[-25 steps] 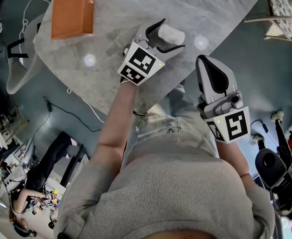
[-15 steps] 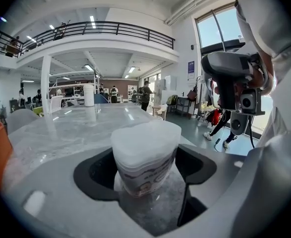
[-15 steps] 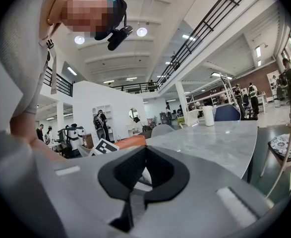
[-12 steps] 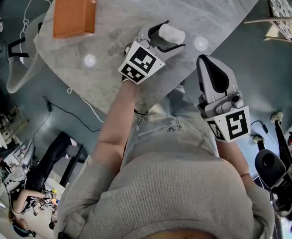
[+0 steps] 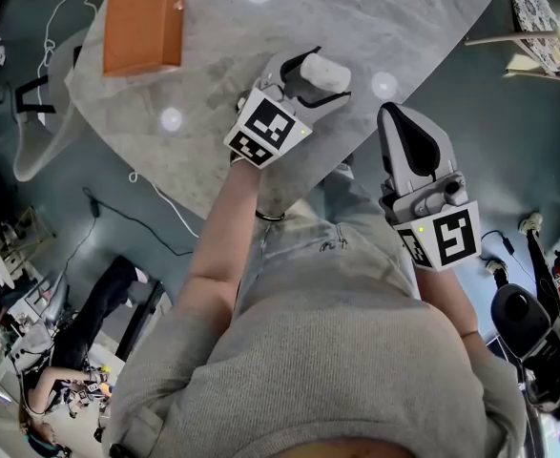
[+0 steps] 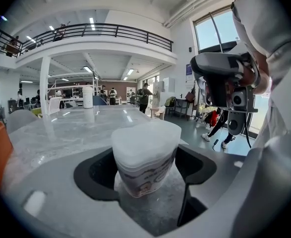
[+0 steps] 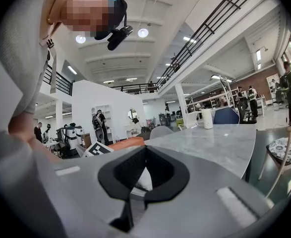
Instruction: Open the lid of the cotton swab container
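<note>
Two left gripper (image 5: pixel 329 71) fingers, just closing, clamp the upright container (image 6: pixel 145 158); lid (image 6: pixel 146 142) on top, right gripper (image 5: pixel 399 114) beside, fingers together.

The container (image 6: pixel 144 155) is standing on the table (image 5: pixel 404 27) near its front edge, between my left claw's (image 5: pixel 323 69) jaws, which have just been closing onto it. My right claw (image 5: pixel 395 114) is hanging to the right of it, by the table's edge. A box (image 5: pixel 141 17) is lying on the table, well to the left and behind.
</note>
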